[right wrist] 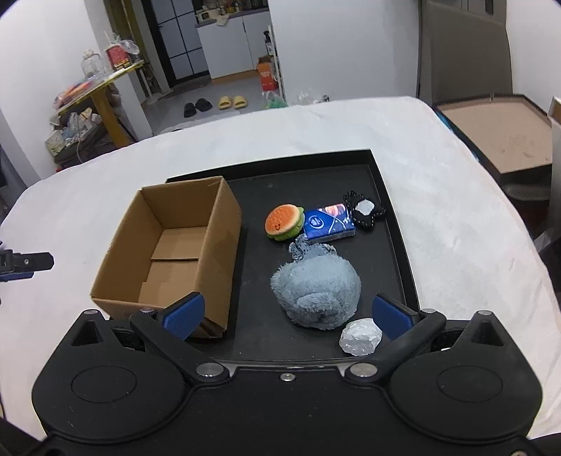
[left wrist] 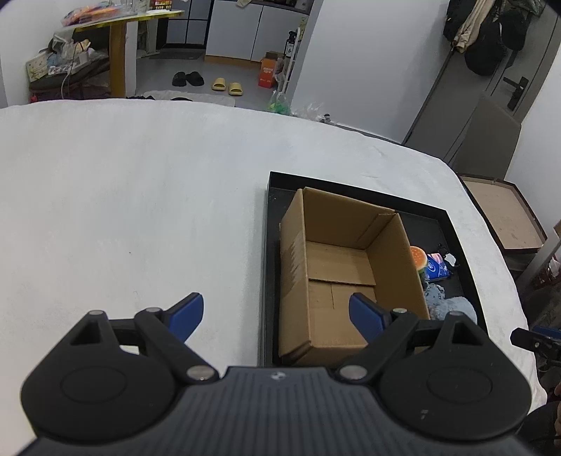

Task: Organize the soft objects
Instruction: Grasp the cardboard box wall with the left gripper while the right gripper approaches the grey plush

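Observation:
An open, empty cardboard box [right wrist: 168, 252] [left wrist: 347, 266] stands in the left part of a black tray [right wrist: 389, 210] [left wrist: 455, 245] on a white cloth. Right of the box lie a plush burger [right wrist: 284, 221] [left wrist: 418, 257], a blue tissue pack [right wrist: 328, 224] [left wrist: 436, 268], a small black-and-white pouch [right wrist: 364, 209], a fluffy grey-blue plush [right wrist: 315, 291] [left wrist: 452, 308] and a crumpled silver wad [right wrist: 360, 336]. My right gripper [right wrist: 285, 314] is open, above the tray's near edge, with the grey plush just ahead of its fingertips. My left gripper [left wrist: 277, 314] is open over the box's near-left corner.
The white cloth-covered table [left wrist: 140, 210] spreads wide to the left of the tray. A brown board in a dark frame [right wrist: 498, 129] sits off the table's right side. Beyond are a floor with slippers [left wrist: 228, 86], a cluttered yellow side table [left wrist: 119, 21] and a door.

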`<action>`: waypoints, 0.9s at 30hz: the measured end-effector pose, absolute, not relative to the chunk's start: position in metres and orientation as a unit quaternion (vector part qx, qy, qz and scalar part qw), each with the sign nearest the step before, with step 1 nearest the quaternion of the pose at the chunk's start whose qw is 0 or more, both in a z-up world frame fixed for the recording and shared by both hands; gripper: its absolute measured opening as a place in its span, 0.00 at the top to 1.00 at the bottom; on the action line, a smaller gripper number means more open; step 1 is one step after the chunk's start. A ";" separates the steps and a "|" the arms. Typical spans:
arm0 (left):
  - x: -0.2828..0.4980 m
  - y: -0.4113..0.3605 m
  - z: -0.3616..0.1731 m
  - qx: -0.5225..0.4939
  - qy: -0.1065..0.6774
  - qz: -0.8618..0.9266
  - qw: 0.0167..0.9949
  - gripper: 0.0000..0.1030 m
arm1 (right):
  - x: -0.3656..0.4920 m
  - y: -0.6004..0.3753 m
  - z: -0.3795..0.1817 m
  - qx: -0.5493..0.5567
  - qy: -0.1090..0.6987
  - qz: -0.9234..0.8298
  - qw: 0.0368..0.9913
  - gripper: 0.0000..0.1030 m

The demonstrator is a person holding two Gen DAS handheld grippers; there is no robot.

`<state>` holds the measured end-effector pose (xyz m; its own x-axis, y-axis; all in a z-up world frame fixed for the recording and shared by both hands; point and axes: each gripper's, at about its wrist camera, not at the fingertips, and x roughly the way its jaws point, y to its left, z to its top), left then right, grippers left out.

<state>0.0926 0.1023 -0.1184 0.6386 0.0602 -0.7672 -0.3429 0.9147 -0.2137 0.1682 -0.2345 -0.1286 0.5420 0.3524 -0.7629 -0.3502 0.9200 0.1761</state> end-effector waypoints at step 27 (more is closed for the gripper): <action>0.156 0.102 -0.184 -0.199 0.432 0.089 0.875 0.31 | 0.234 -0.211 -0.204 -0.004 0.519 0.158 0.840 0.00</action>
